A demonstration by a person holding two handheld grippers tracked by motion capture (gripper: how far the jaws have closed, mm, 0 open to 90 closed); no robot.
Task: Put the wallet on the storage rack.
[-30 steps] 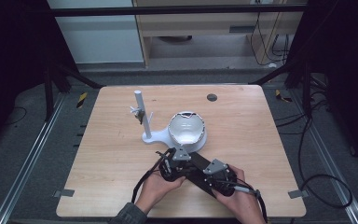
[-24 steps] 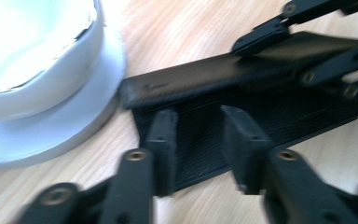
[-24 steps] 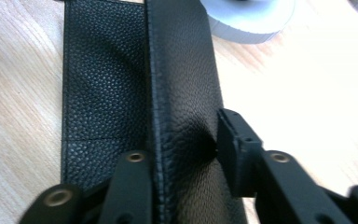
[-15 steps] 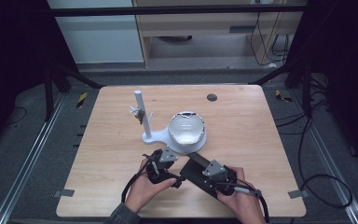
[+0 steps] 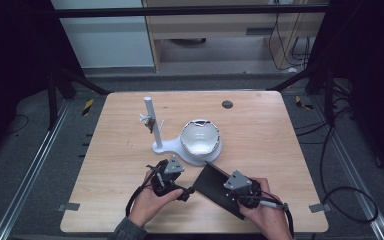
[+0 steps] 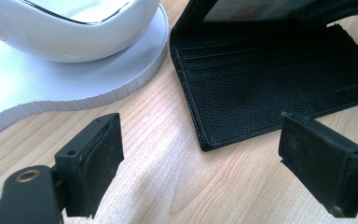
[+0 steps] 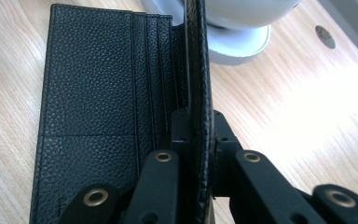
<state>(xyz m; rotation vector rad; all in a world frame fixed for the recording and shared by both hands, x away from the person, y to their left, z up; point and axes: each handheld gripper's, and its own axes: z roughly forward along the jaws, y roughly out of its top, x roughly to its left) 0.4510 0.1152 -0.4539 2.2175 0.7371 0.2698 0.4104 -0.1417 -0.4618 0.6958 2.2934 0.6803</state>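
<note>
— Near the table's front edge: one black wallet, lying open beside the white bowl on its stand.
— Grippers?
— Right gripper clamped on the raised flap; left gripper has just opened, jaws wide apart, nothing between them.
— Handling?
— Probably light, soft grained leather, limp at the fold. Take it by a flap edge.
</note>
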